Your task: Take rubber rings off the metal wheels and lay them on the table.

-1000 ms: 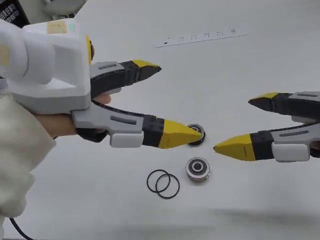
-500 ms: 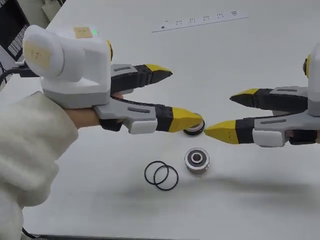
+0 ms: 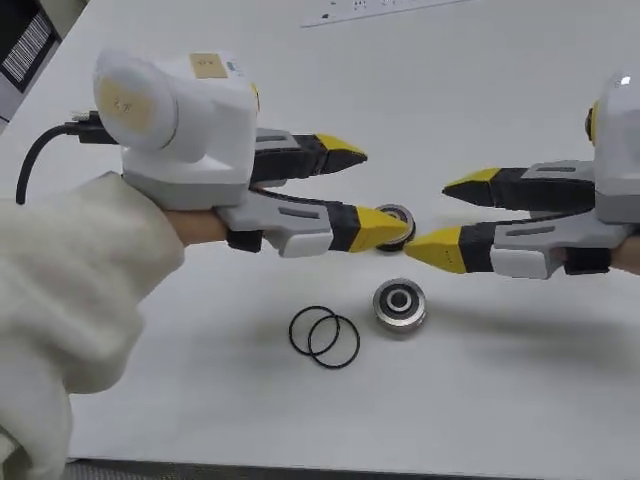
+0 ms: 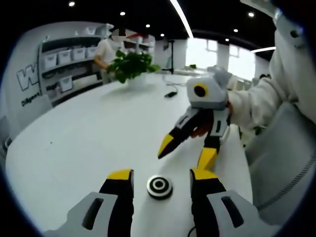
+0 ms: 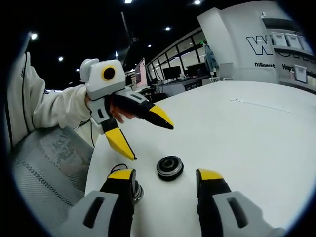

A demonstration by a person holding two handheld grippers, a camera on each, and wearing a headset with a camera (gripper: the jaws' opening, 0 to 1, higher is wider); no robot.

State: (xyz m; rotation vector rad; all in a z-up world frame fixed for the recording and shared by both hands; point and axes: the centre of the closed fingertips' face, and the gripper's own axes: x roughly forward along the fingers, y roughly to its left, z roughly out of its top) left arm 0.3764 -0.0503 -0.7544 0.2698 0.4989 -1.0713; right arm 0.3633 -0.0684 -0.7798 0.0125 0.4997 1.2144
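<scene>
Surface: white table (image 3: 520, 400), matt, with a white power strip (image 3: 370, 8) at its far edge.

Room, from your left gripper view: white shelving (image 4: 64, 59) stocked with bins, a potted plant (image 4: 131, 64) at the table's far end, spotlights (image 4: 122, 13) in a dark ceiling, a person (image 4: 104, 52) standing by the shelves.

Left gripper (image 3: 383, 192): fingers spread wide, gripping nothing. In the head view its nearer yellow tip overlaps a dark-rimmed metal wheel (image 3: 395, 222), and you cannot tell contact from there. Your left gripper view puts that wheel (image 4: 159, 187) flat on the table between the two tips, clear of both.

Right gripper (image 3: 428, 215): fingers likewise spread, empty, tips facing the left gripper's. The same wheel (image 5: 170, 167) lies between them, untouched.

Second metal wheel (image 3: 400, 303): flat on the table, just nearer you than the first.

Rubber rings (image 3: 324, 336): two, black, overlapping, lying on the table just left of the second metal wheel.
</scene>
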